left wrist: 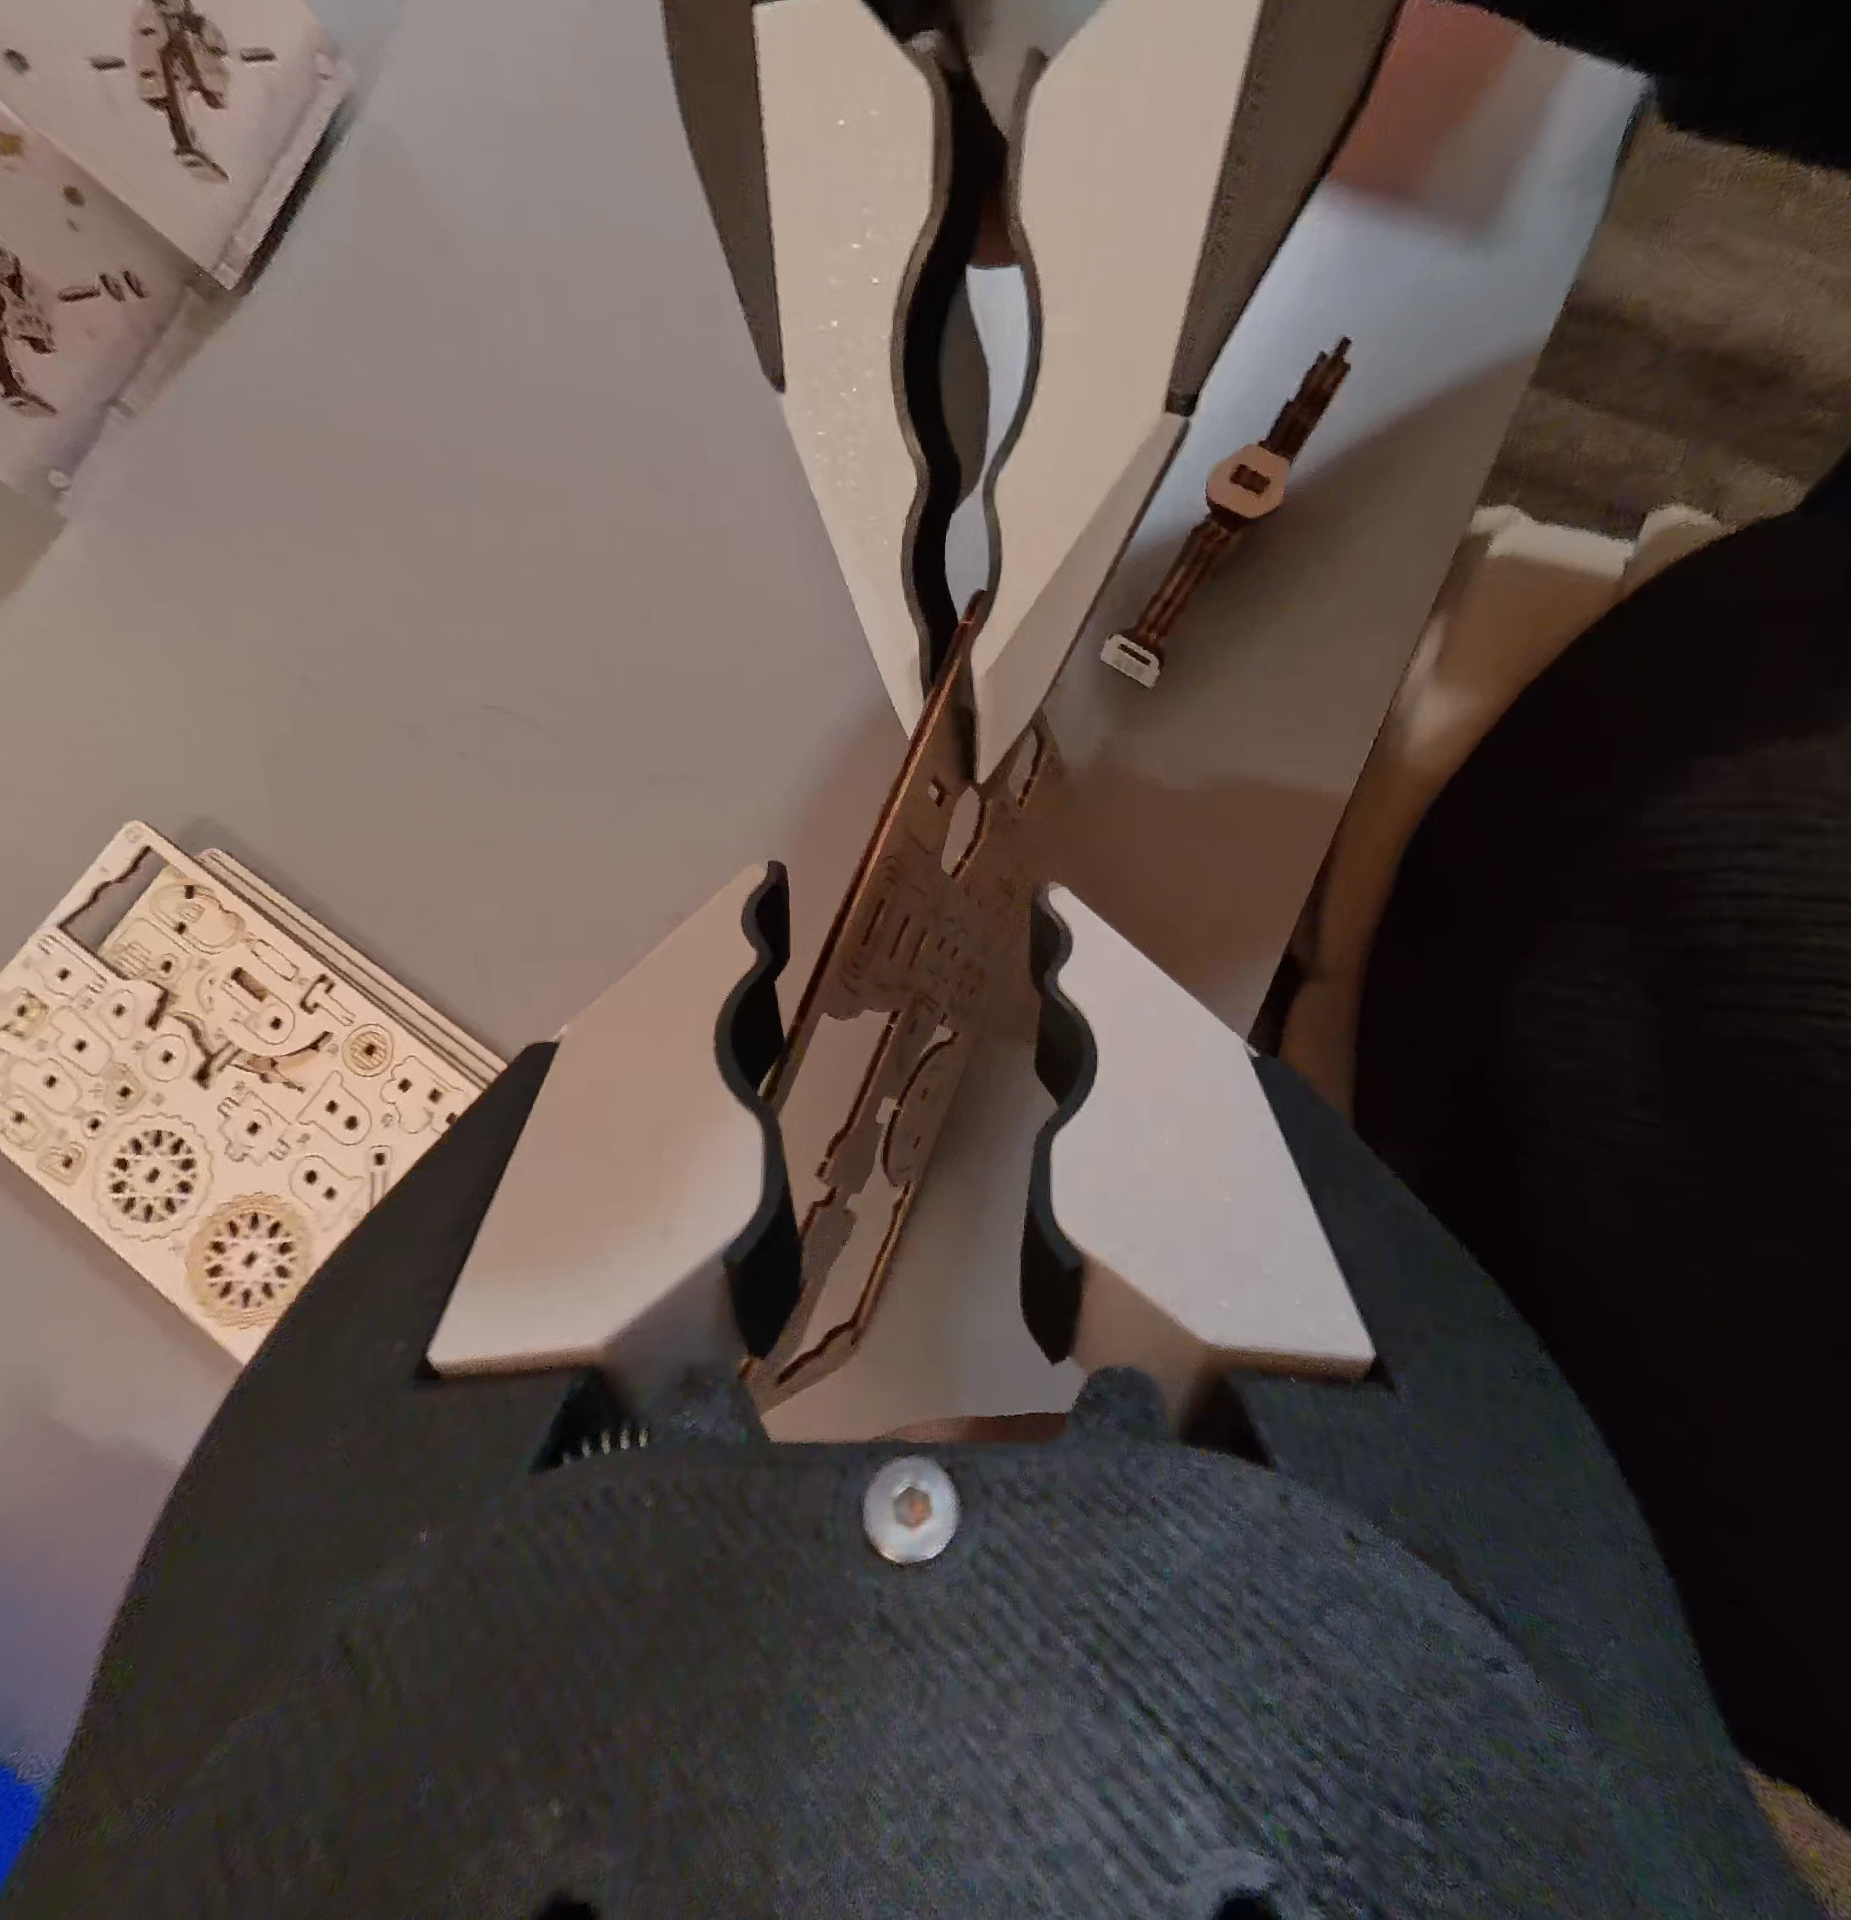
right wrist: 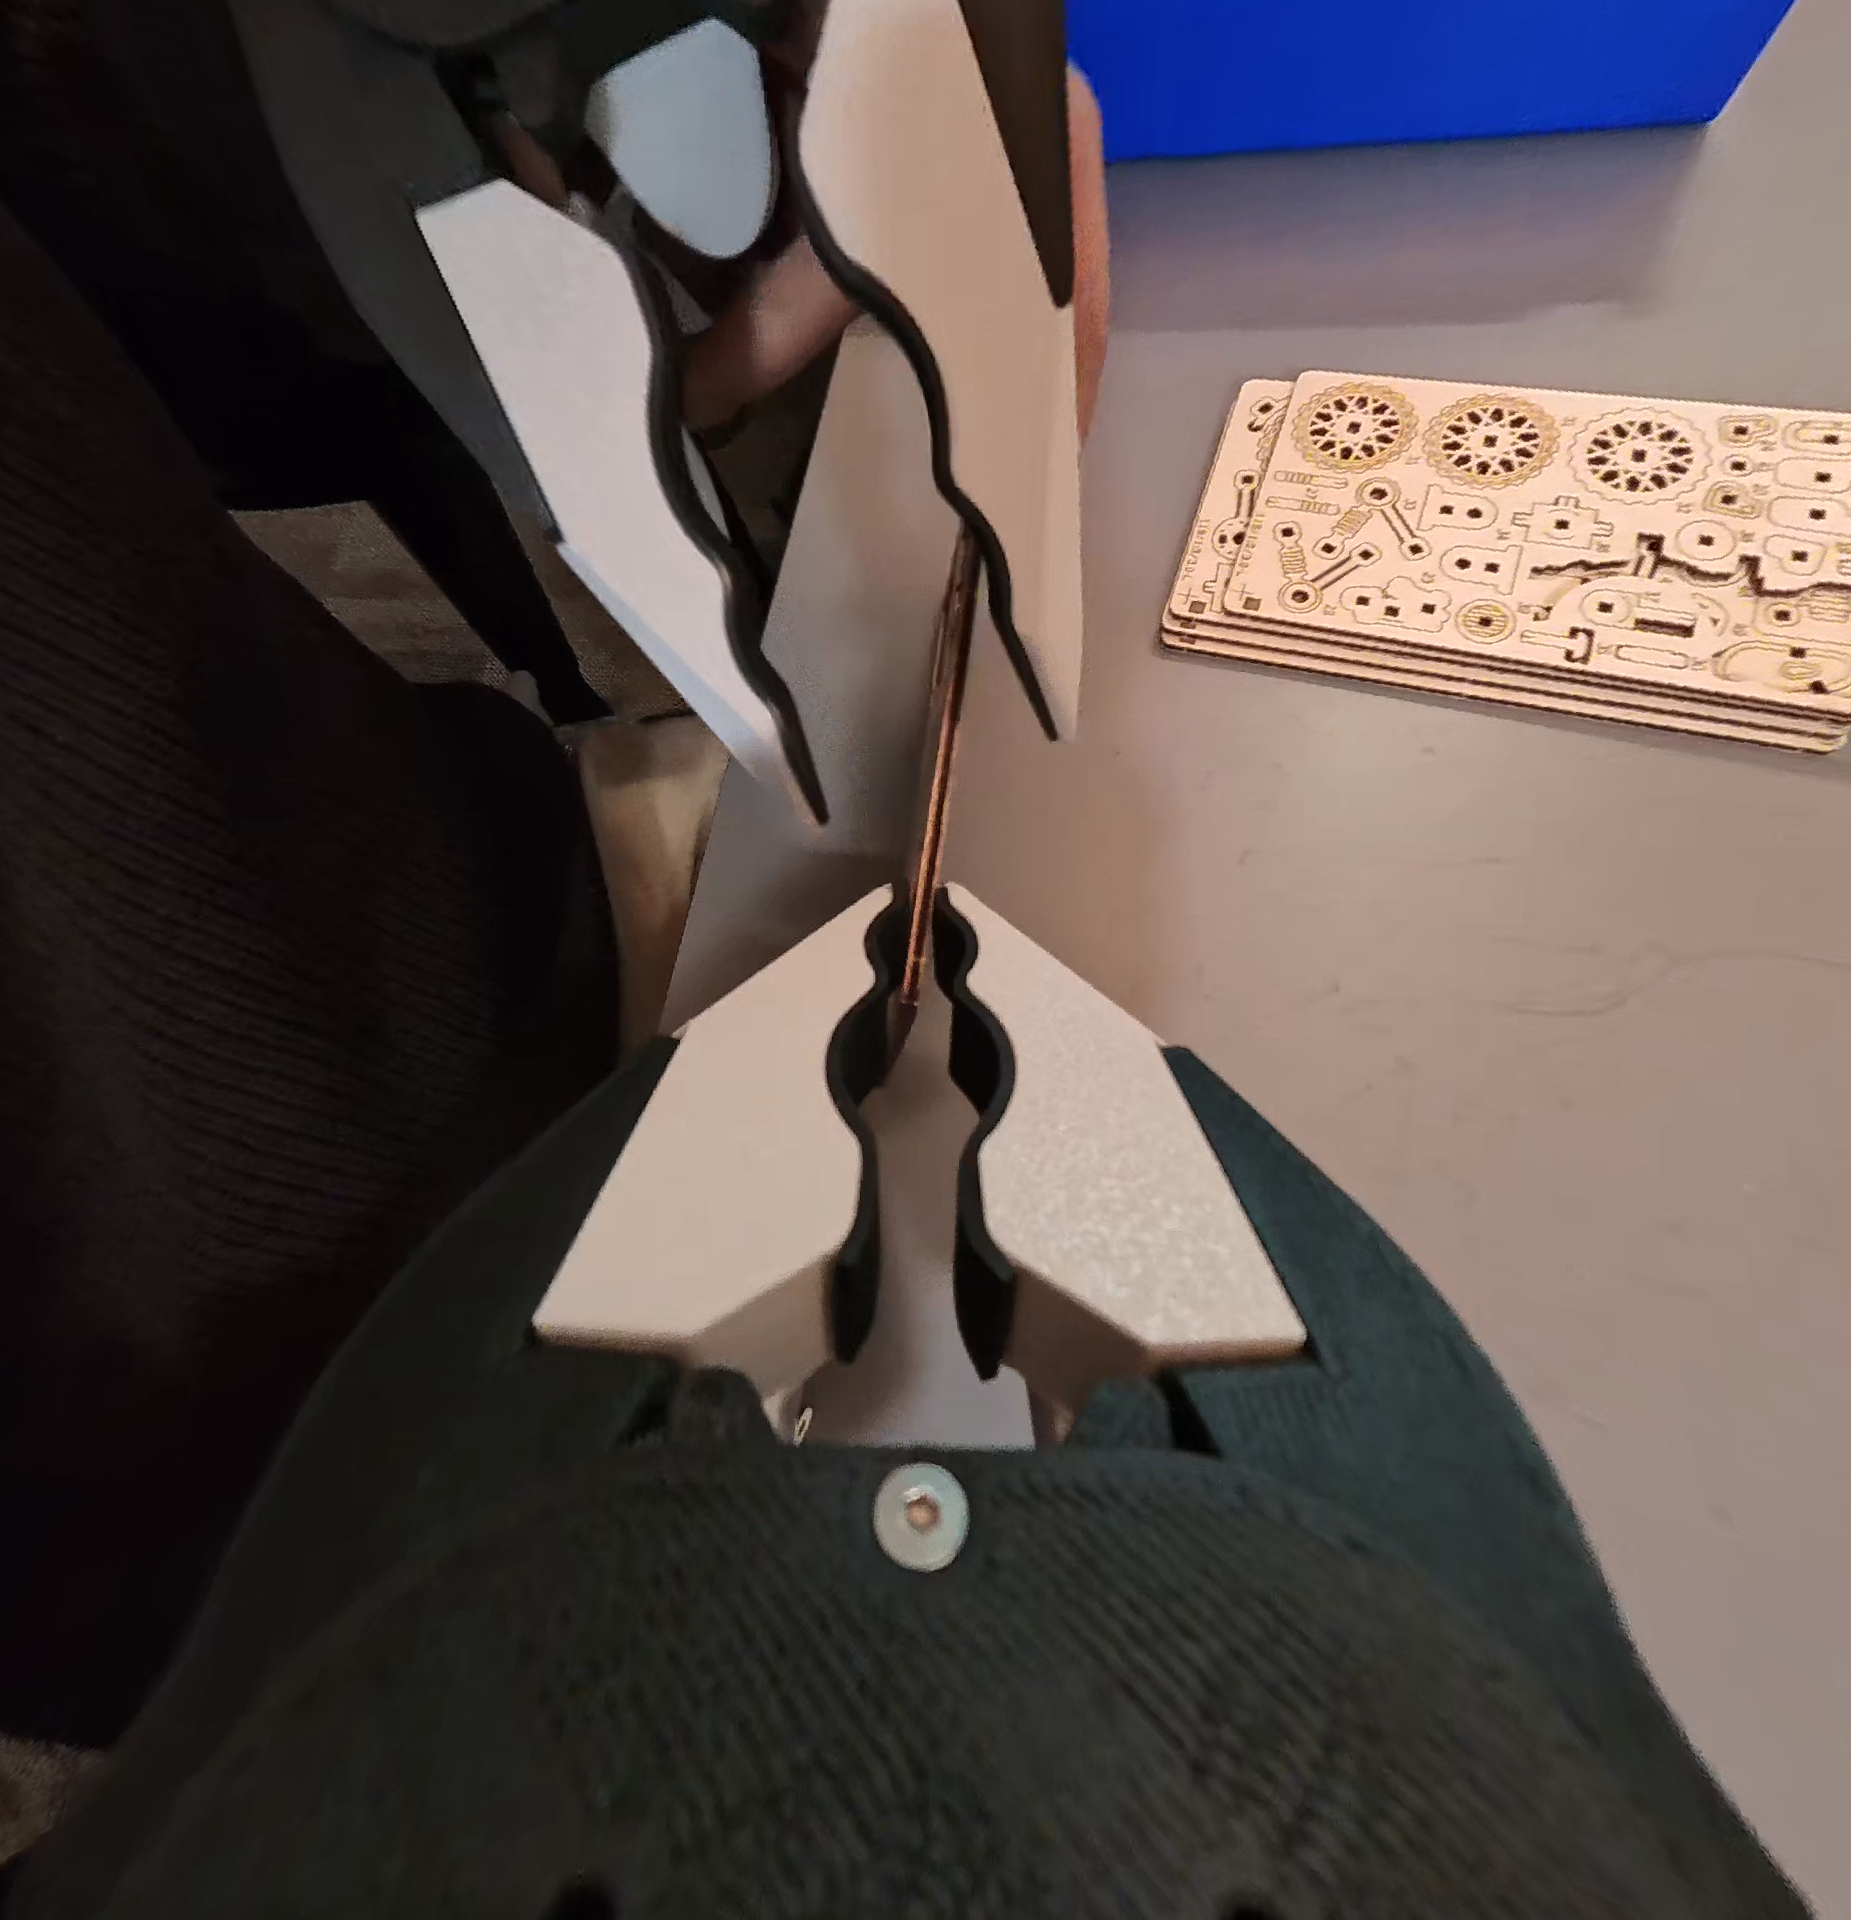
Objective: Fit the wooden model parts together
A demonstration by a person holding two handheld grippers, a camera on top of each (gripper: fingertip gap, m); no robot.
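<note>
Right gripper [right wrist: 916, 935] tips pinching thin wooden sheet [right wrist: 936, 748] edge-on, left gripper [right wrist: 931, 774] facing it, jaws apart, stacked wooden part sheets [right wrist: 1544, 551] far right, blue box [right wrist: 1420, 73] beyond

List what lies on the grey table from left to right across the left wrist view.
Stack of pale laser-cut wooden sheets → thin brown wooden panel held upright → slim dark wooden rod piece with round collar.

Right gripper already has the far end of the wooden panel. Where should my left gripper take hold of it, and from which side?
Grip the near end of the wooden panel. It stands on edge, tilted, its flat faces turned toward the two fingers of the open left gripper, so close on those faces from the sides, not on the thin edge. The right gripper pinches the opposite end, so stay at yours.
</note>
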